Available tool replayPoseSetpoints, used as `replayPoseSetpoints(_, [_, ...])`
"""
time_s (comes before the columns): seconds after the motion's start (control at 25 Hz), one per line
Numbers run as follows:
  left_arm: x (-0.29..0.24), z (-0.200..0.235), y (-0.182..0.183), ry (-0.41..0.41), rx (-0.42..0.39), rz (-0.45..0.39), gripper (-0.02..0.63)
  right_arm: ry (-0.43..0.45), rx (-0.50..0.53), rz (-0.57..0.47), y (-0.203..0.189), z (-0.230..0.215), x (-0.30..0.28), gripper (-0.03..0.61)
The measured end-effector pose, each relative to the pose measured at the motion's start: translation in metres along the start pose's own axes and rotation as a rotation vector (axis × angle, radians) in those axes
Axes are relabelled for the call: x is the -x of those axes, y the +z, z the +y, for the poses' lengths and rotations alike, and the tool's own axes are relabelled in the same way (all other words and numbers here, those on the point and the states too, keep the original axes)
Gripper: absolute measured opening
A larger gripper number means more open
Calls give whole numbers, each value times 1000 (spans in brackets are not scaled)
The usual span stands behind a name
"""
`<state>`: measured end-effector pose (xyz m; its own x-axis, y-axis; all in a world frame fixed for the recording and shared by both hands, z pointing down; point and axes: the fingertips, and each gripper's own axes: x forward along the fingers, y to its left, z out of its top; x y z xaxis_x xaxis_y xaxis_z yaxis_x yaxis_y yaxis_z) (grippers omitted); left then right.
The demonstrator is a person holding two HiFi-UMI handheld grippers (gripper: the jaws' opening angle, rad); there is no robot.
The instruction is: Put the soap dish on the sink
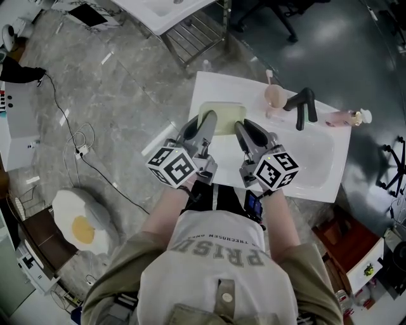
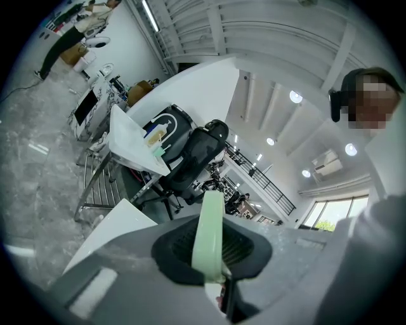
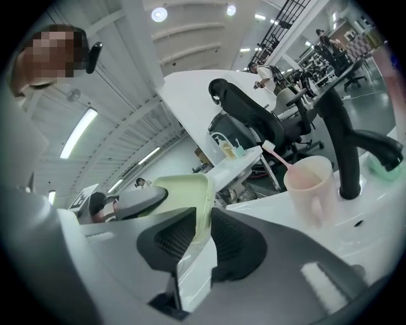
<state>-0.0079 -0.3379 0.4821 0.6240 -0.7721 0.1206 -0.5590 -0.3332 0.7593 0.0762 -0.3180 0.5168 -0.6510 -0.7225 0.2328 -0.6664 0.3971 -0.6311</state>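
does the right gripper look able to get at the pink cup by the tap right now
Probably not yet: the right gripper is clamped on the soap dish, which the left gripper also holds. The sink top toward the pink cup looks bare, so letting go should free it.

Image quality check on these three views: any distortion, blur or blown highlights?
Head view: sharp, evenly lit, white sink near clipping. Left gripper view: heavy fisheye, black corners, soap dish rim soft so close to the lens. Right gripper view: same fisheye, ceiling lamps flare, cup and tap crisp.
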Motion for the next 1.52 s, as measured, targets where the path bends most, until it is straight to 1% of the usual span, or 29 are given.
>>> replayPoseSetpoints(0.2, [-5, 9, -10, 22, -17, 28, 31, -94, -106, 63, -6, -15, -2, 49])
replayPoseSetpoints(0.32, [-9, 17, -14, 33, -35, 53, 31, -161, -116, 87, -7, -24, -6, 40])
replayPoseSetpoints(0.44, [-15, 23, -15, 40, -74, 84, 34, -219, -130, 97, -7, -31, -10, 29])
replayPoseSetpoints(0.64, [-25, 31, -17, 26, -133, 142, 37, -272, -144, 126, -12, -40, -16, 20])
replayPoseSetpoints(0.8, [-32, 37, -18, 13, -140, 172, 37, -301, -150, 134, -15, -46, -21, 20])
replayPoseSetpoints(0.96, [-35, 49, -20, 35, -147, 190, 49, -335, -169, 137, -17, -53, -25, 20])
replayPoseSetpoints(1.04, [-37, 55, -22, 46, -156, 203, 85, -355, -181, 135, -18, -59, -26, 20])
replayPoseSetpoints(1.16, [-39, 63, -24, 55, -184, 230, 92, -384, -181, 144, -19, -68, -26, 20])
replayPoseSetpoints(1.28, [-42, 71, -24, 59, -211, 245, 120, -399, -182, 148, -20, -74, -29, 20])
replayPoseSetpoints(1.36, [-44, 74, -24, 54, -226, 248, 167, -409, -184, 153, -22, -78, -31, 20])
replayPoseSetpoints(1.4, [-44, 76, -24, 51, -239, 253, 210, -415, -184, 156, -22, -80, -33, 20])
replayPoseSetpoints(1.44, [-45, 78, -24, 46, -261, 264, 257, -421, -181, 159, -23, -82, -34, 20])
replayPoseSetpoints(1.52, [-46, 80, -27, 33, -340, 303, 299, -431, -173, 166, -23, -85, -36, 20])
